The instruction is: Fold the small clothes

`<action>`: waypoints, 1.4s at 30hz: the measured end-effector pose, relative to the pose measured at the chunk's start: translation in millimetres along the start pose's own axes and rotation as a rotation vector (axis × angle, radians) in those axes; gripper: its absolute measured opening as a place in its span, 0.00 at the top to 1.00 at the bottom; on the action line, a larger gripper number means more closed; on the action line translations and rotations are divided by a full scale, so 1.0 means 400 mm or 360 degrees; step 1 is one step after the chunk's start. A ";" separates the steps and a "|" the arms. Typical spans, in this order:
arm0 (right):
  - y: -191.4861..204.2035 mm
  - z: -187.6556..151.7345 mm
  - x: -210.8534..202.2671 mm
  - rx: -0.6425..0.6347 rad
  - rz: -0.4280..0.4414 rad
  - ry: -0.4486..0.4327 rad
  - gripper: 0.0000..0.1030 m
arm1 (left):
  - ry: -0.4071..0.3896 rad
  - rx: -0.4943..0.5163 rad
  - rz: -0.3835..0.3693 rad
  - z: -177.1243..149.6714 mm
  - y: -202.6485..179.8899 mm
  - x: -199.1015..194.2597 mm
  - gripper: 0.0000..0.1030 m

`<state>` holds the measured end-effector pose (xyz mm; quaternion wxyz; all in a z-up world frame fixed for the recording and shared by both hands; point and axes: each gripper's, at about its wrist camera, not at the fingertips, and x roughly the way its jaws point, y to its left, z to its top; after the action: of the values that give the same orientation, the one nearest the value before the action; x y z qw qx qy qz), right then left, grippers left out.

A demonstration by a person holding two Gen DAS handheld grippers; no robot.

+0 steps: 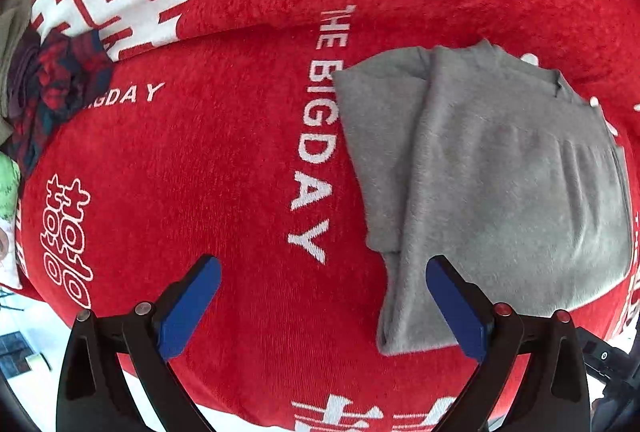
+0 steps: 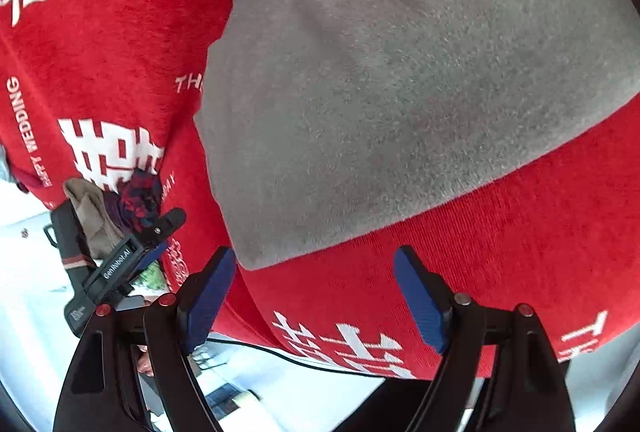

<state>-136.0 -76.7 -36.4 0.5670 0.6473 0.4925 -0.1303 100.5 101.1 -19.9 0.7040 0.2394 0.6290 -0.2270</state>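
So the grey garment [image 1: 492, 183] is lying flat on the surface, which is covered by a red cloth [image 1: 224, 159] with white lettering. It looks partly folded already: in the left wrist view there's a long flap laid over the main panel, with a narrow strip running down toward the near edge. My guess is it's spread out flat like that so the next fold has a clean line to work from.

Left tongs [image 1: 324, 306] are wide apart and hold nothing. They point down at the red cloth, with the right blue pad [image 1: 456, 312] just over the narrow bottom end of the garment and the other pad over bare cloth. That reads to me like lining up on that lower edge to pinch it.

Right tongs [image 2: 316, 296] are also spread wide and empty. From that camera the grey fabric fills most of the view, and its near corner sits just ahead of the left pad, not between the 2 pads yet. Probably going for that corner so both ends lift together.

Off at the far side there's a bunched-up pile of other clothes [image 1: 52, 87], dark red and blue patterned plus something beige, parked out of the way, I'd guess waiting their turn. You can also spot the other gripper in the right wrist view, near that pile.
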 end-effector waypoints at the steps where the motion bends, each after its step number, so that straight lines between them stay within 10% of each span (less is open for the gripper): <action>1: -0.005 0.003 0.004 0.0007 0.0010 -0.0006 0.19 | -0.0008 -0.0015 -0.0003 0.001 0.004 0.005 0.00; 18: -0.047 -0.010 0.091 0.0161 0.0324 -0.0043 0.19 | 0.0096 -0.0179 -0.0360 0.007 0.091 0.093 0.00; 29: -0.023 0.008 0.162 0.0359 0.0614 -0.0186 0.18 | 0.0226 -0.0275 -0.1009 0.046 0.065 0.156 0.00; 31: -0.025 0.017 0.174 0.0415 0.0666 -0.0155 0.44 | 0.0273 -0.0322 -0.1117 0.052 0.067 0.173 0.00; 32: -0.027 0.024 0.184 0.0450 0.0687 -0.0120 0.84 | 0.0291 -0.0339 -0.1164 0.056 0.066 0.182 0.00; 33: -0.025 0.028 0.190 0.0468 0.0691 -0.0102 0.92 | 0.0303 -0.0350 -0.1186 0.061 0.064 0.188 0.00; 42: 0.063 0.069 0.080 0.0216 0.0873 -0.0136 0.92 | 0.0357 -0.0348 -0.1374 0.113 0.002 0.220 0.00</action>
<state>-90.0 -81.7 -53.4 0.5568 0.7867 0.2646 -0.0319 145.6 71.9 -103.2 0.4937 -0.0972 0.7637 -0.4045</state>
